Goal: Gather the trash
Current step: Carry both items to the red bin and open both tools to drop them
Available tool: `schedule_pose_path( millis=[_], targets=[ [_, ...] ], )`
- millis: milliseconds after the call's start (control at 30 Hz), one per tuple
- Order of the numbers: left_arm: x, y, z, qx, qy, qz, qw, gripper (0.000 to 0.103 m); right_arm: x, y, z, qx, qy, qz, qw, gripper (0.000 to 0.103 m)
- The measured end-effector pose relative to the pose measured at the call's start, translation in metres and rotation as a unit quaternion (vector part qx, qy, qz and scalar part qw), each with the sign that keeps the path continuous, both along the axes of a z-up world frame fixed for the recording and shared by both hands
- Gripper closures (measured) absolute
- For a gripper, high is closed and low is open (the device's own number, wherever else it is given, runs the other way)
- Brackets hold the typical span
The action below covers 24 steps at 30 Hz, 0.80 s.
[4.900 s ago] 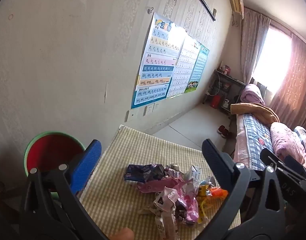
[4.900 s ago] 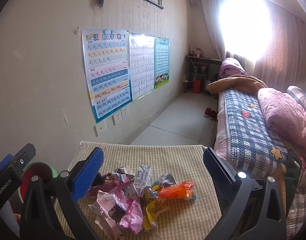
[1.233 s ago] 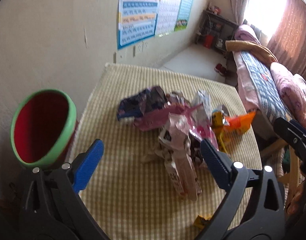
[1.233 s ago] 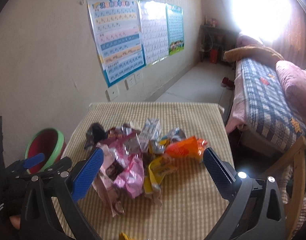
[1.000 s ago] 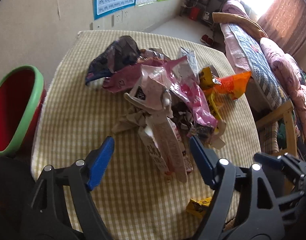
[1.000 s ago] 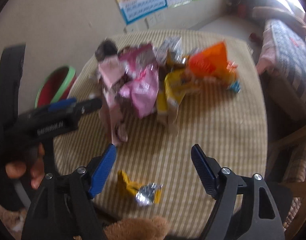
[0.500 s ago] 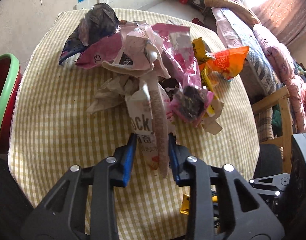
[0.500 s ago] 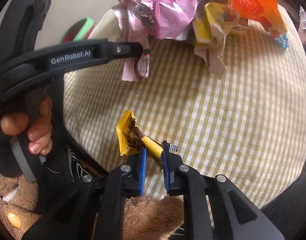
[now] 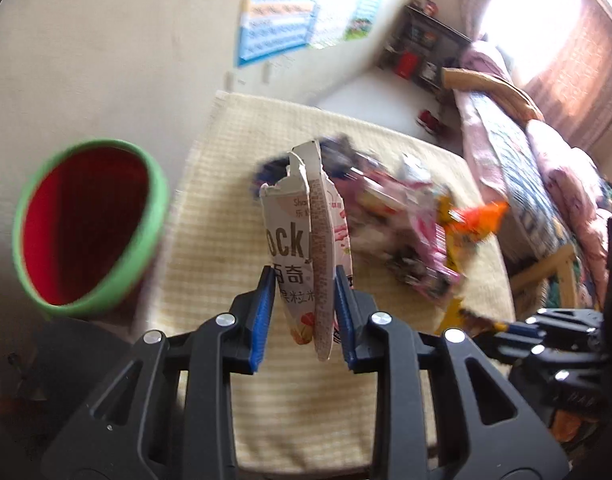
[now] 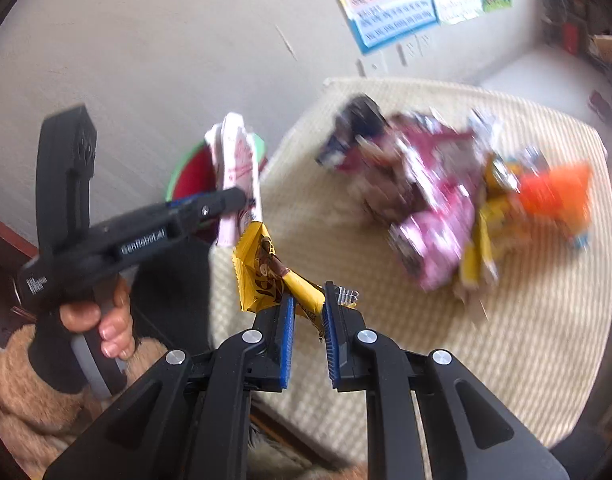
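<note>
I am carrying two pieces of trash toward the bin (image 9: 86, 228). My left tool (image 9: 304, 300) is clamped on a torn box (image 9: 302, 232), flat thin cardboard held upright above the surface (image 9: 218, 208). My right tool (image 10: 306, 320) is pinching a yellow wrapper (image 10: 266, 272), crinkled glossy foil. The bin, round with a green rim and red inside, is standing beside the surface on the left. Next, I think each tool must come over the bin's mouth before opening. The pile (image 10: 446, 192) is waiting.
</note>
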<state>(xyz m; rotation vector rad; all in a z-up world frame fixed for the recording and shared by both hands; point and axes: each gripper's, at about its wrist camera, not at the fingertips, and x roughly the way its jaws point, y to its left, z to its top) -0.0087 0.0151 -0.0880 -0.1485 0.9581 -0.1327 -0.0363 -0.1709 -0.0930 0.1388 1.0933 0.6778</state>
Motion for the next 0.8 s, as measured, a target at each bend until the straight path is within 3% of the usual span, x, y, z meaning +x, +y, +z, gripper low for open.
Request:
schedule_pose_path(
  millis=[167, 400, 633, 700, 733, 767, 800],
  targets=[
    [0.005, 0.072, 0.012, 0.052, -0.023, 0.087, 0.9946, 0.075, 0.037, 0.058, 0.019, 0.031, -0.021, 0.022, 0.999, 0.089],
    [0.024, 0.157, 0.006, 0.098, -0.003, 0.157, 0.9827, 0.075, 0.095, 0.145, 0.021, 0.077, 0.025, 0.029, 0.996, 0.088],
    [0.035, 0.206, -0.017, 0.091, 0.015, 0.198, 0.9758, 0.07, 0.125, 0.229, 0.003, 0.06, 0.031, 0.044, 0.997, 0.086],
    [0.034, 0.211, -0.021, 0.086, 0.015, 0.206, 0.9747, 0.065, 0.13, 0.239, -0.003, 0.059, 0.031, 0.038, 0.997, 0.075],
    [0.031, 0.214, -0.023, 0.083, 0.015, 0.209, 0.9743, 0.062, 0.131, 0.244, -0.005, 0.06, 0.033, 0.034, 0.997, 0.063],
    [0.03, 0.216, -0.023, 0.08, 0.012, 0.215, 0.9732, 0.051, 0.131, 0.246, -0.005, 0.062, 0.033, 0.03, 0.997, 0.053],
    [0.028, 0.217, -0.023, 0.077, 0.008, 0.22, 0.9723, 0.042, 0.131, 0.245, -0.004, 0.064, 0.031, 0.026, 0.997, 0.05]
  ],
)
